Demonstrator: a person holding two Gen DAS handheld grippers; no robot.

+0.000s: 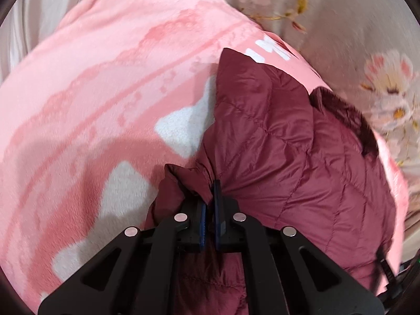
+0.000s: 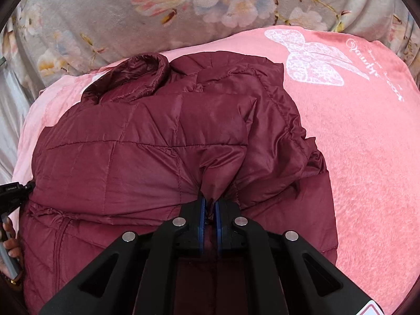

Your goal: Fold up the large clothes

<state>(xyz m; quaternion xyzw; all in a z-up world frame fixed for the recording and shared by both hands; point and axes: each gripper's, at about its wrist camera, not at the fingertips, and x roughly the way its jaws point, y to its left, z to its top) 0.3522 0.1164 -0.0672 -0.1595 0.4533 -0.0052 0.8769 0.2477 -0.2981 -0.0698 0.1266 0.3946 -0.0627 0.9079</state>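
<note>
A maroon quilted puffer jacket [image 2: 147, 141] lies bunched on a pink blanket [image 2: 367, 136]. It also shows in the left wrist view [image 1: 302, 157], with its dark collar at the far right. My left gripper [image 1: 209, 194] is shut on a fold of the jacket at its left edge. My right gripper [image 2: 209, 204] is shut on a pinch of jacket fabric near its front edge. A rolled sleeve or cuff [image 2: 141, 76] lies at the jacket's far side. The left gripper's body and the hand holding it show at the left edge of the right wrist view [image 2: 10, 197].
The pink blanket has white patches [image 1: 181, 128] and a white lace butterfly print [image 2: 312, 57]. A grey floral bedsheet [image 2: 183, 10] lies beyond it, also seen in the left wrist view [image 1: 388, 84]. Pale fabric [image 2: 10, 110] shows at the left.
</note>
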